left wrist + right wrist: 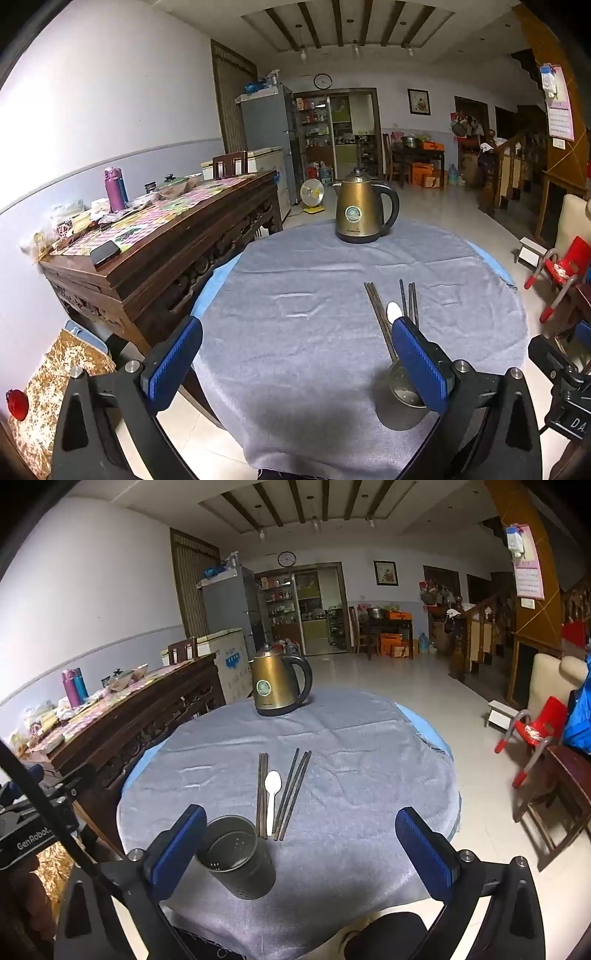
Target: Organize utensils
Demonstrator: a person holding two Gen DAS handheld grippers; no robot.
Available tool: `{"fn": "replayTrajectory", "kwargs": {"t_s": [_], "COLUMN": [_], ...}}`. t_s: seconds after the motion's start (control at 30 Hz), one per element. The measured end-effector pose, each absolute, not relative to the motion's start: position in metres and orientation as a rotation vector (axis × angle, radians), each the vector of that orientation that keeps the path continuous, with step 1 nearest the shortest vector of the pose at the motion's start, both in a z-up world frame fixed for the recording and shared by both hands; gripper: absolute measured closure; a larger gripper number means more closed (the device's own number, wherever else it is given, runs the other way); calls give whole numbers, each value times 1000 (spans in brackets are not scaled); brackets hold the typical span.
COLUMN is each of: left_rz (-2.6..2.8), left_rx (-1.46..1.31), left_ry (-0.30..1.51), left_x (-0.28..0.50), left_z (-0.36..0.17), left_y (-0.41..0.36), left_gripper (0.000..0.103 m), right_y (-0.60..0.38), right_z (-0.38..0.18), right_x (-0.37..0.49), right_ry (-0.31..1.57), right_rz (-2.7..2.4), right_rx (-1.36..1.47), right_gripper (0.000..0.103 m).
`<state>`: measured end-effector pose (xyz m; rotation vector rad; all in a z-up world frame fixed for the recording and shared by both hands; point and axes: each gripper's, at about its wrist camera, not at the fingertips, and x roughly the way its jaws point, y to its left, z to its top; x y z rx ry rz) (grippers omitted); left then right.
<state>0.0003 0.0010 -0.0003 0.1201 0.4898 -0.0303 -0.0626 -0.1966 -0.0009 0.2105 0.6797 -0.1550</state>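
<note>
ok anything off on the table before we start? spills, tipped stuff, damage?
Nothing spilled or broken. The utensil holder stands upright and holds nothing. The chopsticks and white spoon lie loose on the grey cloth beyond it, the right-hand sticks fanned at an angle. The kettle stands upright. Both grippers, left and right, are open.

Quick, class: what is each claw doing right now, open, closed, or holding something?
Left claw: open, holding nothing.
Right claw: open, holding nothing.

"GenRobot" – white lettering on the left hand-held gripper [31,843] – nothing else legible
</note>
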Motion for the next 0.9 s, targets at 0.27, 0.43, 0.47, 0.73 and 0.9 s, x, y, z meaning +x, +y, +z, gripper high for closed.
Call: {"fn": "replayTrajectory", "kwargs": {"t_s": [0.27, 0.43, 0.47, 0.73, 0.9], "left_rz": [-25, -24, -25, -26, -28], "left_rx": [105, 104, 104, 96, 103], "left_ry": [501, 501, 501, 507, 507], "left_x": [6, 11, 12, 7, 8], "left_z": [-11, -13, -14, -11, -10], "left_y": [15, 16, 18, 15, 16], "left_gripper": [1, 1, 1, 1, 1], "right_y": [-189, -182, -181, -181, -182], "right_z": [-7, -9, -9, -9, -9], "right_x": [-56, -52, -52, -52, -52], "right_ry": [707, 714, 714, 712, 711], "right_rz": [-145, -133, -131, -125, -126], "right_rx": [196, 186, 183, 192, 195], "right_gripper": [0, 0, 0, 0, 0]}}
